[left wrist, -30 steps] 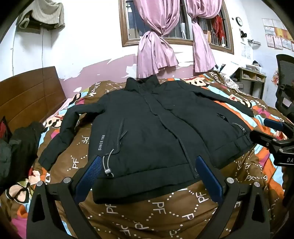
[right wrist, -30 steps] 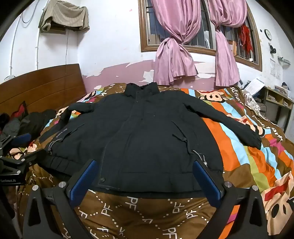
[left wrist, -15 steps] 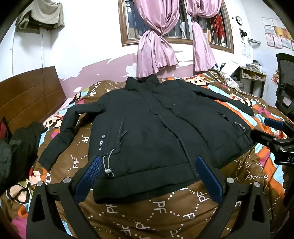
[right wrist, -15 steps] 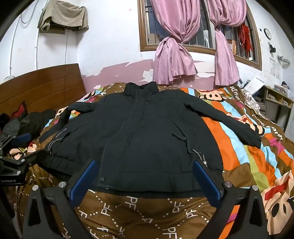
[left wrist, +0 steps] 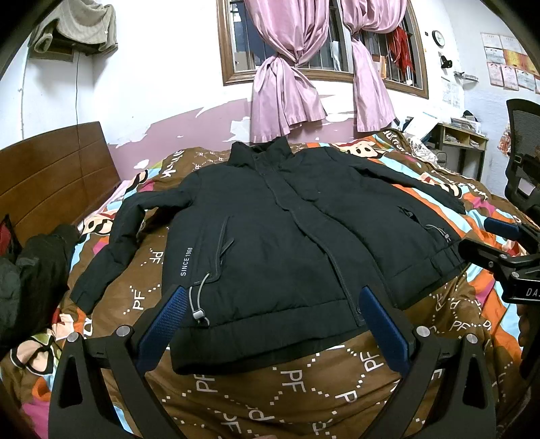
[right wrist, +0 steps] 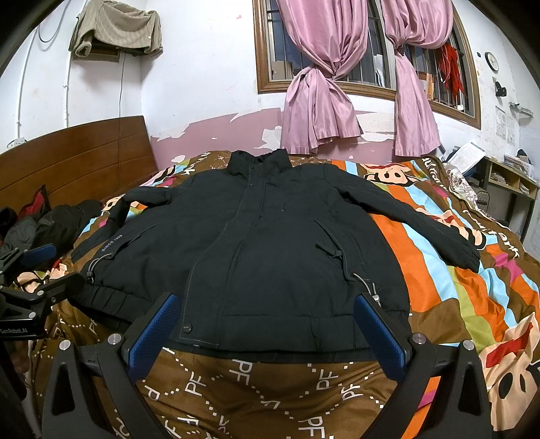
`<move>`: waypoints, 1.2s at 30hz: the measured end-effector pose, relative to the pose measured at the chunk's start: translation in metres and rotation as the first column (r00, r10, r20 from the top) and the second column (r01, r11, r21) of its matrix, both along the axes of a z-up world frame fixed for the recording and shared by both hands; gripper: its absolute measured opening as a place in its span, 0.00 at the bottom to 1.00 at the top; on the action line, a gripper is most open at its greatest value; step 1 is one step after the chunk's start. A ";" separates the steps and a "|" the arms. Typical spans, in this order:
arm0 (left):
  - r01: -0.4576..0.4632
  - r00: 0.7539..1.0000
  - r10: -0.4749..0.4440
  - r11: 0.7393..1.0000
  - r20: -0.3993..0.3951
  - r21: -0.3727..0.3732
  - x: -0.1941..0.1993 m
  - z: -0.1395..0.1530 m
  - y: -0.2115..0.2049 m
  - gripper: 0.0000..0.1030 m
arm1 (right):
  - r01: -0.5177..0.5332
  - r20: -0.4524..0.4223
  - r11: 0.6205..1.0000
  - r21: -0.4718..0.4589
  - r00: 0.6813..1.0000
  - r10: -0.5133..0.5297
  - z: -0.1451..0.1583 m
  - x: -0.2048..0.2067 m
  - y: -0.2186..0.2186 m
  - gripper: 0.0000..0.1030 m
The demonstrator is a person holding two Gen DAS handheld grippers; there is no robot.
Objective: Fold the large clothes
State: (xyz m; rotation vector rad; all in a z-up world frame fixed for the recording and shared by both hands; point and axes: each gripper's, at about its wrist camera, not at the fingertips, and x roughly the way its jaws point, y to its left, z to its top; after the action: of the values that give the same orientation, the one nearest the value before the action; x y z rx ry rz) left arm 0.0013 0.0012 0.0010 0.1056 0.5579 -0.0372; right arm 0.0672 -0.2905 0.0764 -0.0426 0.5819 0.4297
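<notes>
A black jacket [left wrist: 287,243] is seen spread flat, front side up, on a bed covered with a patterned bedspread [left wrist: 287,381] in brown, orange and blue. The collar is pointed toward the far wall and the hem lies nearest the cameras. Both sleeves are laid outward: one sleeve [left wrist: 111,250] is angled down toward the side of the wooden headboard [left wrist: 50,182], and the other sleeve [right wrist: 415,223] is stretched across the striped part of the bedspread. The front is closed, and white lettering is visible near a pocket on the headboard side. Drawcords with toggles are seen near the hem on both sides. The left hand-held gripper [left wrist: 270,324] is held just in front of the hem, its blue-padded fingers [left wrist: 162,327] spread wide with nothing between them; the jacket's lower edge is framed in the gap, but contact cannot be confirmed. The right hand-held gripper [right wrist: 266,327] is likewise held wide apart and empty near the hem, on the side away from the headboard. Each gripper is also visible at the edge of the other's view. A pile of dark clothes [left wrist: 30,270] is lying on the bed beside the headboard. On the far wall, a window with knotted pink curtains [right wrist: 320,101] is seen, and a beige garment [right wrist: 114,30] is draped high on the wall.
</notes>
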 end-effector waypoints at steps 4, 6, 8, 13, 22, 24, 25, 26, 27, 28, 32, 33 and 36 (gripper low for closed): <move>0.000 1.000 0.000 1.000 -0.001 0.000 0.000 0.000 0.000 0.97 | 0.000 0.000 1.000 -0.002 1.000 0.000 0.000 0.000 0.000 1.00; -0.001 1.000 0.001 1.000 0.000 0.000 0.000 -0.001 0.001 0.97 | 0.000 -0.001 1.000 -0.001 1.000 0.000 0.000 0.000 0.000 1.00; 0.000 1.000 0.000 1.000 -0.002 -0.001 0.000 -0.001 0.001 0.97 | -0.001 -0.002 1.000 0.000 1.000 0.001 0.000 0.000 0.000 1.00; 0.001 1.000 -0.001 1.000 -0.001 0.001 0.000 -0.002 0.001 0.97 | 0.000 -0.002 1.000 -0.002 1.000 0.000 0.000 0.000 0.000 1.00; -0.003 1.000 0.003 1.000 -0.003 -0.001 0.000 -0.003 0.002 0.97 | 0.000 -0.002 1.000 -0.002 1.000 0.000 0.000 0.000 0.000 1.00; -0.002 1.000 0.002 1.000 -0.002 0.000 0.000 -0.004 0.002 0.97 | 0.001 -0.002 1.000 -0.003 1.000 -0.001 0.000 0.000 0.000 1.00; -0.002 1.000 0.002 1.000 -0.003 0.000 0.001 -0.003 0.003 0.97 | 0.000 -0.003 1.000 -0.003 1.000 0.000 0.000 0.000 0.000 1.00; -0.002 1.000 0.002 1.000 -0.003 0.001 0.001 -0.003 0.003 0.97 | 0.000 -0.003 1.000 -0.002 1.000 0.000 0.000 0.000 0.000 1.00; -0.004 1.000 0.004 1.000 -0.003 0.002 0.001 -0.004 0.003 0.97 | 0.000 -0.003 1.000 -0.003 1.000 0.000 0.000 0.000 0.000 1.00; -0.004 1.000 0.004 1.000 -0.004 0.002 0.000 -0.005 0.002 0.97 | 0.000 -0.003 1.000 -0.003 1.000 0.000 0.000 0.000 0.000 1.00; -0.004 1.000 0.004 1.000 -0.006 0.002 0.000 -0.007 0.003 0.97 | 0.001 -0.004 1.000 -0.003 1.000 -0.001 0.000 0.000 -0.001 1.00; -0.005 1.000 0.005 1.000 -0.005 0.003 0.000 -0.007 0.003 0.97 | 0.001 -0.004 1.000 -0.003 1.000 -0.001 0.000 0.000 -0.001 1.00; -0.004 1.000 0.004 1.000 -0.006 0.002 0.000 -0.007 0.003 0.97 | 0.001 -0.004 1.000 -0.004 1.000 -0.001 0.000 0.001 -0.001 1.00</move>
State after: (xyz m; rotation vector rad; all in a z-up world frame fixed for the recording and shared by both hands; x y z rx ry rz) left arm 0.0013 0.0041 -0.0058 0.1062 0.5642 -0.0334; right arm 0.0678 -0.2913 0.0761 -0.0448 0.5865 0.4279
